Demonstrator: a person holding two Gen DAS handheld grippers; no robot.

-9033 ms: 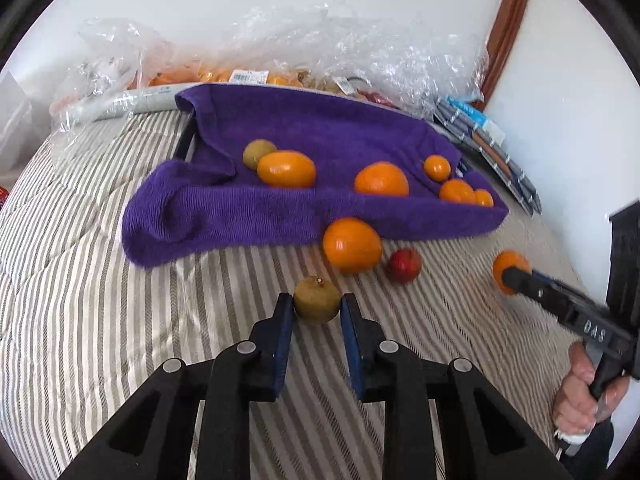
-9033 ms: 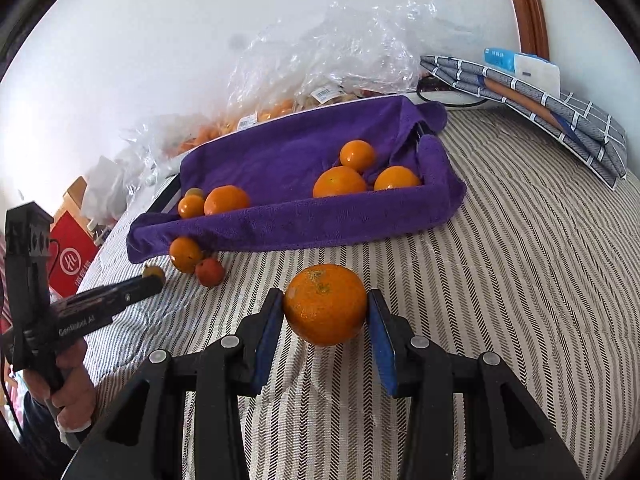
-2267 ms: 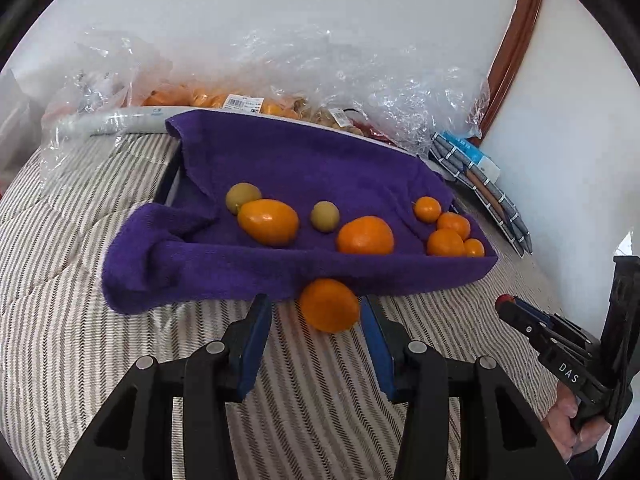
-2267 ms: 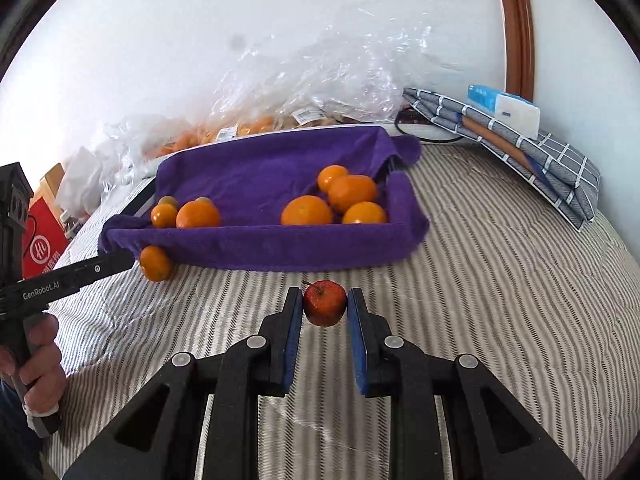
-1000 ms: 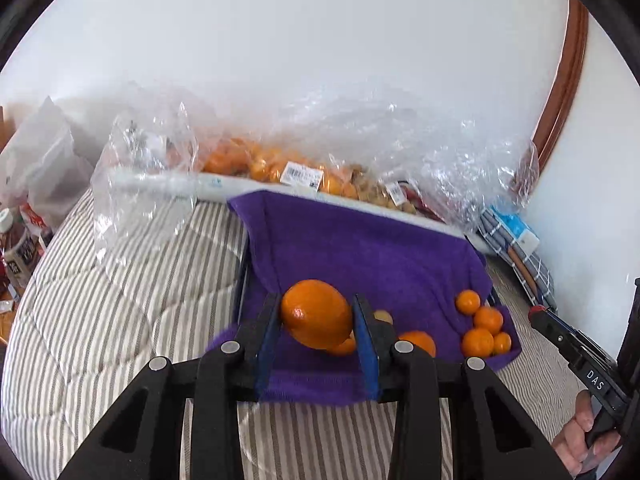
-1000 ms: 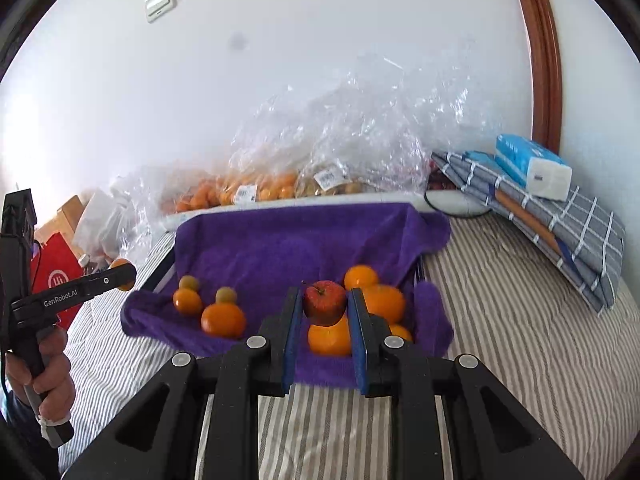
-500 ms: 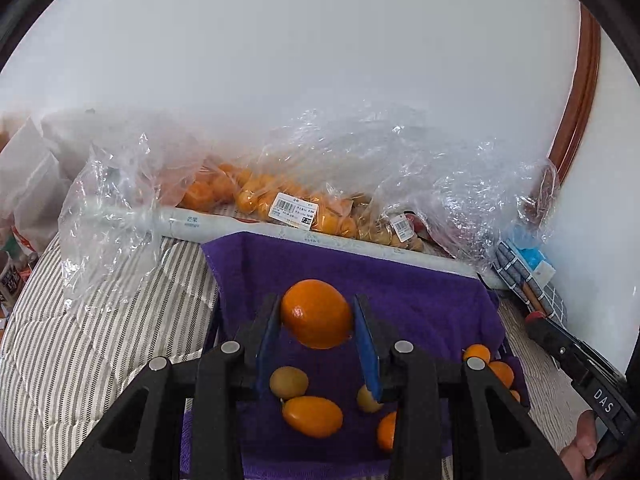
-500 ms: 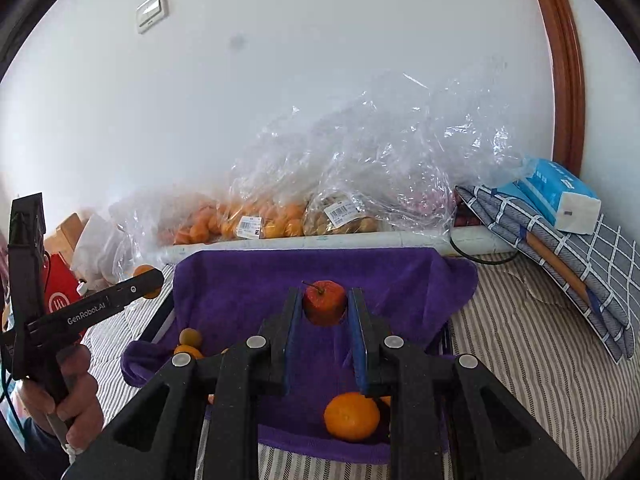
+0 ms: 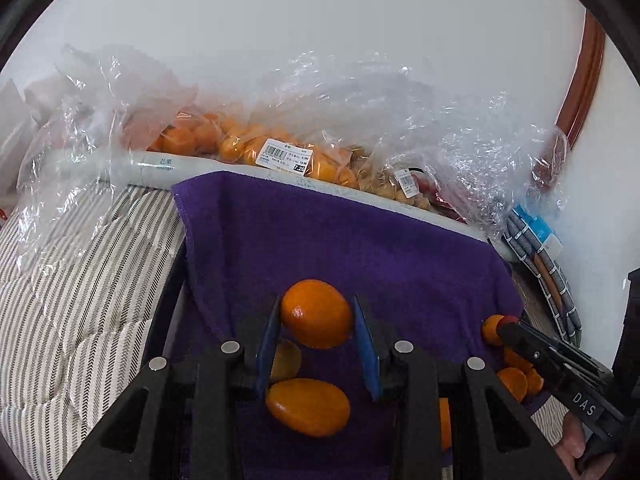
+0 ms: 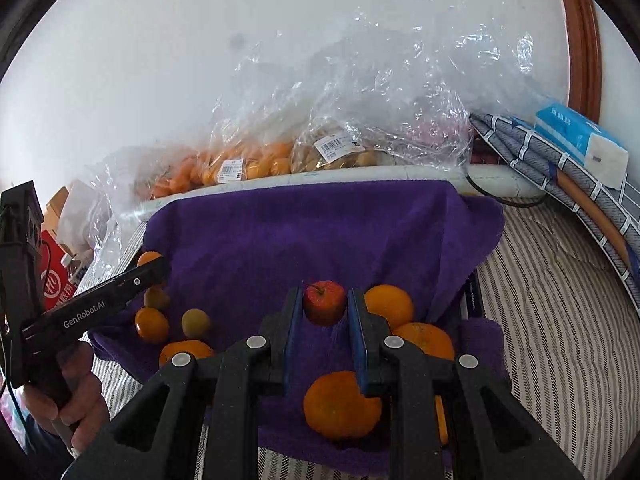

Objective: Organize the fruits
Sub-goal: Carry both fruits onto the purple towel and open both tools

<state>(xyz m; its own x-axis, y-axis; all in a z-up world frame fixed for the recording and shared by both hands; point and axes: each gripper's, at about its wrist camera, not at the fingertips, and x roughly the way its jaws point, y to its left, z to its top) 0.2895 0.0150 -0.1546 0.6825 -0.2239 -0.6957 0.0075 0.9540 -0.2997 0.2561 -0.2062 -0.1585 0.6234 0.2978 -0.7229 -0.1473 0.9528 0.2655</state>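
Note:
My left gripper [image 9: 316, 316] is shut on a large orange [image 9: 316, 314] and holds it above the purple towel [image 9: 340, 236] that lines a tray. Below it lie an oval orange fruit [image 9: 307, 407] and a small yellowish fruit [image 9: 286, 359]. My right gripper [image 10: 324, 306] is shut on a small red apple [image 10: 324, 303], also over the purple towel [image 10: 300, 232]. Oranges [image 10: 389, 306] lie to its right and one orange [image 10: 340, 406] below it. From the right wrist view the left gripper [image 10: 150, 270] shows at the left edge, the orange in it mostly hidden.
Clear plastic bags of oranges [image 9: 248, 148] and other fruit lie behind the tray against the white wall. A striped quilt [image 9: 72, 280] surrounds the tray. Folded checked cloth [image 10: 560, 168] and a blue tissue pack [image 10: 580, 140] sit at the right. A hand [image 10: 68, 400] grips the left tool.
Both grippers have come forward and down over the purple towel, each still holding its fruit. The fruits lying on the towel now appear closer beneath the fingers.

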